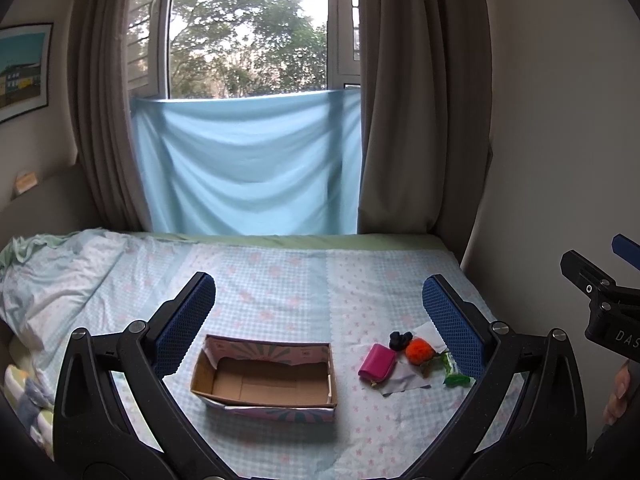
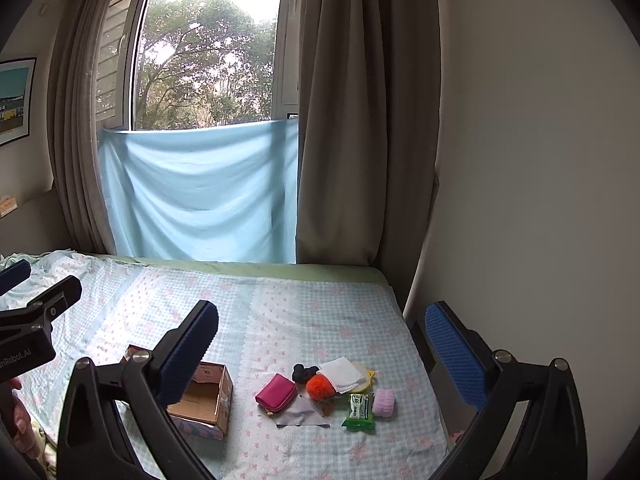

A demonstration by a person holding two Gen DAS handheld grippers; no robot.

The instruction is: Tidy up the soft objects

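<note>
Open left gripper [image 1: 319, 300], cardboard box [image 1: 264, 380], pink pouch [image 1: 377, 367]

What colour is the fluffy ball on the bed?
The fluffy ball is bright orange, seen best in the right wrist view.

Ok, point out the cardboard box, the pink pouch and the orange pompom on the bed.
cardboard box [image 1: 256, 386]: left wrist view, on its bare brown floor.
pink pouch [image 2: 276, 397]: right wrist view, middle of its top face.
orange pompom [image 2: 320, 387]: right wrist view, centre of the fluffy ball.
</note>
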